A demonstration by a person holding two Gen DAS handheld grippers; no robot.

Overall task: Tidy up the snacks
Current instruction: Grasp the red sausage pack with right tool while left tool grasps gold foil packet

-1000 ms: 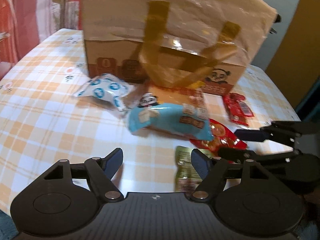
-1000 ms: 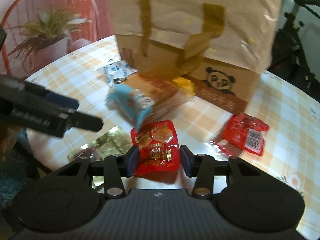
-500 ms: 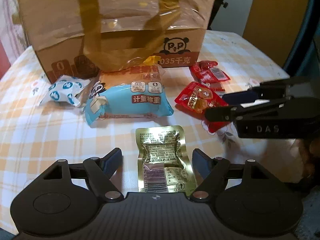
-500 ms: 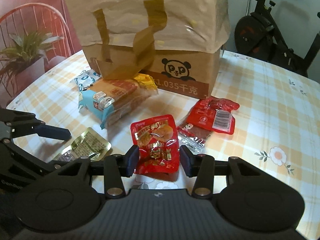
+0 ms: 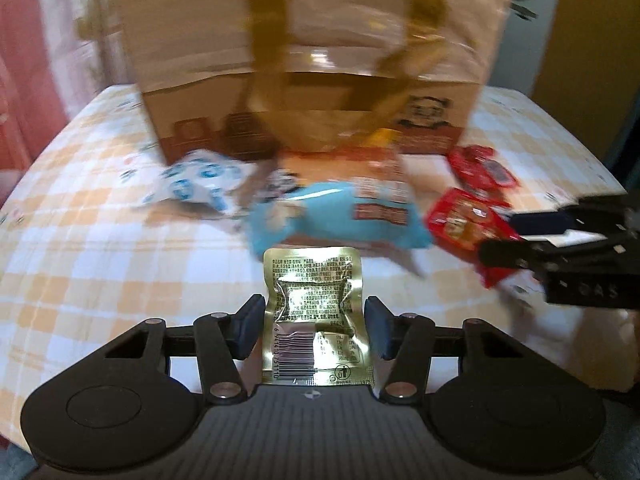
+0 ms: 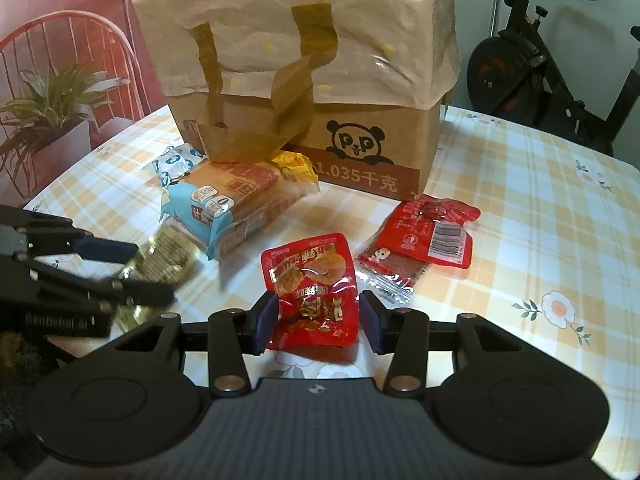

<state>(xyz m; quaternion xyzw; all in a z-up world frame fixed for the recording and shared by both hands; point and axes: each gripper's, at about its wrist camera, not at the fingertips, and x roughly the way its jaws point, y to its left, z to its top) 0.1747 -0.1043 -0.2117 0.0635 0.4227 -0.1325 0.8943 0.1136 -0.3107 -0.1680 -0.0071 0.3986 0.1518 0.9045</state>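
A gold foil snack packet (image 5: 314,304) sits between the pads of my left gripper (image 5: 314,328). Its jaws are closing and the pads touch both edges of the packet. The right wrist view shows that packet (image 6: 168,256) blurred in the left gripper (image 6: 154,274). My right gripper (image 6: 318,318) is shut on a red snack packet (image 6: 312,276), just above the table. A large brown paper bag (image 6: 300,60) with handles and a panda print stands behind. In front of the bag lie a blue bread pack (image 6: 224,204), a white-and-blue packet (image 6: 174,162) and a yellow packet (image 6: 294,164).
Two more red packets (image 6: 432,232) lie to the right of the held red one on the checked tablecloth (image 6: 520,200). An exercise bike (image 6: 540,80) stands beyond the table's far right. A red chair and a potted plant (image 6: 52,96) are at the far left.
The left gripper's jaws have narrowed from wide apart onto the gold packet, and its view has swung. The right gripper has kept the red packet in the same hold.
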